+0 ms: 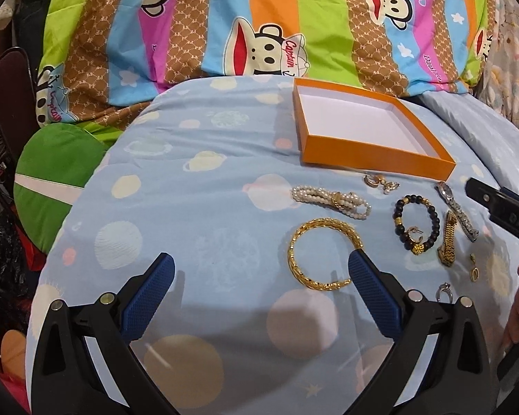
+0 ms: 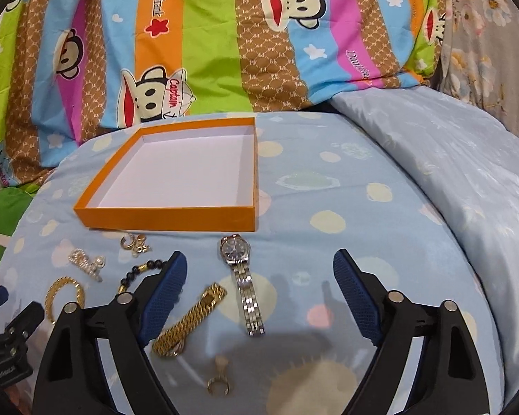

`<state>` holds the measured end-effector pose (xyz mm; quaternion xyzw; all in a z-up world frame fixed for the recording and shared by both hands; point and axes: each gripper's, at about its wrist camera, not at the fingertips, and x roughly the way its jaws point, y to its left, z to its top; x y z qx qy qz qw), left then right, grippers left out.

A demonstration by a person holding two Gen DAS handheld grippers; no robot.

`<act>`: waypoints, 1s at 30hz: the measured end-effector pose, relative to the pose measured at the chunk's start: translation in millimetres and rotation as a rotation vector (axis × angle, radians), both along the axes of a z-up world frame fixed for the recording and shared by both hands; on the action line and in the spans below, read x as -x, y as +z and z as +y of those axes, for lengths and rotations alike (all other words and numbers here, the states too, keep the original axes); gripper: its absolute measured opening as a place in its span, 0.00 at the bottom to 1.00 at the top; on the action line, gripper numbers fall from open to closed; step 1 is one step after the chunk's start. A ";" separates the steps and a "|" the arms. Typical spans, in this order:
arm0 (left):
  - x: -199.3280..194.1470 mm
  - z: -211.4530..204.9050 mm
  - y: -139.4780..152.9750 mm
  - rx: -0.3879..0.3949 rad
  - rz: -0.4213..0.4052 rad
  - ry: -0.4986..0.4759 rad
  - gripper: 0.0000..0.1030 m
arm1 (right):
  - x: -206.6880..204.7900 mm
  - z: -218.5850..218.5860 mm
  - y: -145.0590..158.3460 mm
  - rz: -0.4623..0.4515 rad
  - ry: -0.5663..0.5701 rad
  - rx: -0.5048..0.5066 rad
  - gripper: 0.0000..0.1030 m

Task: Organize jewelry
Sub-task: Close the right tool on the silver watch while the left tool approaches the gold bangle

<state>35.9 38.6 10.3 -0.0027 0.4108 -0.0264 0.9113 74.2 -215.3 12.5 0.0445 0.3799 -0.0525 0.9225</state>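
An empty orange box (image 1: 377,148) with a white inside lies on the blue bedcover; it also shows in the right wrist view (image 2: 169,216). Jewelry lies in front of it: a pearl bracelet (image 1: 328,200), a gold bangle (image 1: 315,263), a black bead bracelet (image 1: 415,224), a gold watch (image 2: 190,321), a silver watch (image 2: 242,280), small earrings (image 2: 135,242) and a ring (image 2: 218,385). My left gripper (image 1: 261,269) is open, its right finger over the bangle's edge. My right gripper (image 2: 259,269) is open, with the two watches between its fingers.
A striped cartoon-monkey quilt (image 1: 259,17) is heaped behind the box. A pale blue pillow (image 2: 449,159) lies at the right. A green cushion (image 1: 52,180) sits off the bed's left edge. A small silver ring (image 1: 444,292) lies near the left gripper.
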 end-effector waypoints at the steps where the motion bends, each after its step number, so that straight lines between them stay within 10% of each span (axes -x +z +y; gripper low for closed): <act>1: -1.6 -0.6 -1.7 0.000 0.005 -0.005 0.95 | -6.6 -0.4 -3.4 0.011 0.004 -0.003 0.75; 20: -16.9 -8.9 -15.0 0.056 0.065 -0.075 0.95 | -34.4 -0.6 -32.3 0.110 0.037 -0.081 0.23; 30: -25.0 -26.4 -19.0 0.030 0.090 -0.096 0.95 | -25.8 -8.1 -30.1 0.093 0.015 -0.117 0.23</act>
